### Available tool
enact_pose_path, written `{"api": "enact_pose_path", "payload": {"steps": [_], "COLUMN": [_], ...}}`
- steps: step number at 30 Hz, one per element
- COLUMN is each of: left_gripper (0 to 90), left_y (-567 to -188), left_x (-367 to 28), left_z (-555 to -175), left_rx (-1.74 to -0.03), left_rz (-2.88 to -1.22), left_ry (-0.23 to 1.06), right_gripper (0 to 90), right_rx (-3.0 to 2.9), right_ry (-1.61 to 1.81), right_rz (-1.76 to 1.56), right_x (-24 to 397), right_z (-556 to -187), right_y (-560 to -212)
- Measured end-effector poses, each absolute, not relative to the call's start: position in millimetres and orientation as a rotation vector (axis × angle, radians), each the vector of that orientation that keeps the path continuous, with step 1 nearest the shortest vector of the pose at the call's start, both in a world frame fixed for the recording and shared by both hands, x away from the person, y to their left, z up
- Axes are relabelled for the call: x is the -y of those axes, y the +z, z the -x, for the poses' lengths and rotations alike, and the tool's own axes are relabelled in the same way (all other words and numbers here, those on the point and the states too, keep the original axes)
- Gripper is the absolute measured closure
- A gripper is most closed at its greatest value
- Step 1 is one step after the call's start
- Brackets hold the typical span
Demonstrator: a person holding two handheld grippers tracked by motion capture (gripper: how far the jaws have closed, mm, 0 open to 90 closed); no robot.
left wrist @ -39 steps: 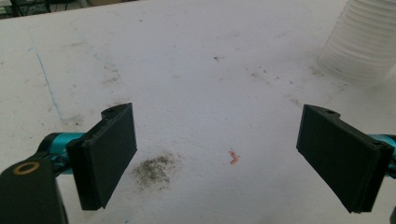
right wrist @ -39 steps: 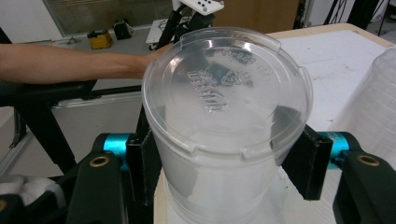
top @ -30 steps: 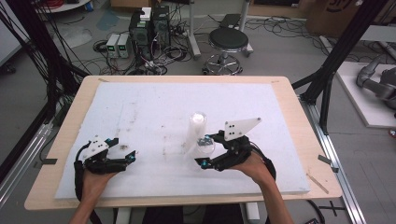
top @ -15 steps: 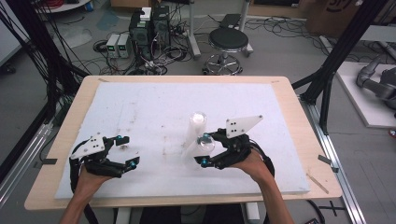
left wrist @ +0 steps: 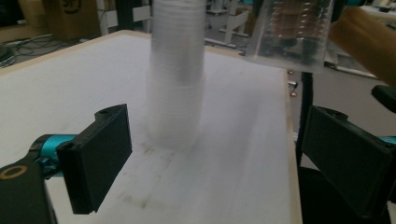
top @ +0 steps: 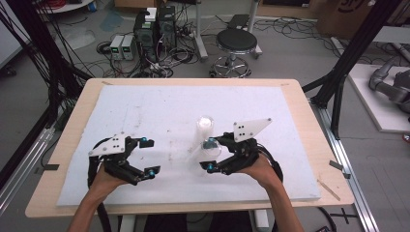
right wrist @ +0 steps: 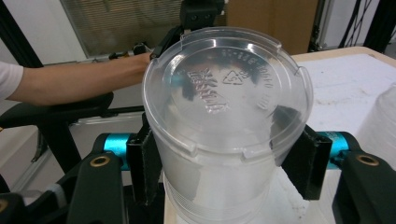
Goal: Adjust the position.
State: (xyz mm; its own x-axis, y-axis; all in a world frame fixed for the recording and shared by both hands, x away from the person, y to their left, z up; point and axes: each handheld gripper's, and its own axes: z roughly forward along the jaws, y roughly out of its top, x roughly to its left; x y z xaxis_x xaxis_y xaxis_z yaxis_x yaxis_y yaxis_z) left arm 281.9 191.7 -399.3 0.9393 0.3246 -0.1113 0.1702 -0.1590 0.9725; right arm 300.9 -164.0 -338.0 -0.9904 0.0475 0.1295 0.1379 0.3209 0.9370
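Observation:
A clear plastic cup (top: 212, 151) lies on its side between the jaws of my right gripper (top: 210, 154), which is shut on it just above the white mat. In the right gripper view the cup's (right wrist: 224, 93) embossed base faces the camera, and the pads (right wrist: 144, 158) press on its sides. Just beyond it, a stack of clear cups (top: 204, 126) stands upright on the mat. My left gripper (top: 149, 157) hovers at the front left, pointing toward the stack (left wrist: 177, 84). Its jaws have just been opening, and nothing is between them.
A white foam mat (top: 145, 106) covers most of the wooden table (top: 300, 96). Beyond the far edge are a black stool (top: 236, 41), computer boxes (top: 154, 26) and cables on the floor. Black frame posts stand at both sides.
My left gripper has lifted and moved right toward the cup stack, and its jaws stand wider apart. The right gripper has stayed in place with the cup.

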Motion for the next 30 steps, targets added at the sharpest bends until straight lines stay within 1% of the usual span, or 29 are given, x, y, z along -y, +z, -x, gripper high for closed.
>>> {"api": "enact_pose_path", "payload": {"steps": [7, 13, 17, 26, 30], "left_gripper": [8.3, 8.3, 8.3, 8.6, 12.0], "left_y": [-396, -397, -395, -395, -396], "left_x": [-153, -128, -116, -97, -95], "left_z": [-282, -282, -280, -282, -284], "left_rx": [-0.283, -0.228, -0.185, -0.164, -0.159], "left_rz": [-1.748, -1.738, -1.722, -1.699, -1.688], "left_ry": [0.070, 0.014, -0.019, -0.071, -0.090], "right_gripper": [37.9, 37.9, 37.9, 37.9, 37.9], "right_rx": [2.472, 2.467, 2.461, 2.444, 2.438], "right_ry": [-1.776, -1.774, -1.777, -1.789, -1.780], "right_rz": [0.159, 0.141, 0.144, 0.117, 0.116], "right_x": [159, 156, 156, 151, 151], "right_z": [-300, -299, -299, -298, -298], "right_y": [-339, -340, -340, -341, -341]}}
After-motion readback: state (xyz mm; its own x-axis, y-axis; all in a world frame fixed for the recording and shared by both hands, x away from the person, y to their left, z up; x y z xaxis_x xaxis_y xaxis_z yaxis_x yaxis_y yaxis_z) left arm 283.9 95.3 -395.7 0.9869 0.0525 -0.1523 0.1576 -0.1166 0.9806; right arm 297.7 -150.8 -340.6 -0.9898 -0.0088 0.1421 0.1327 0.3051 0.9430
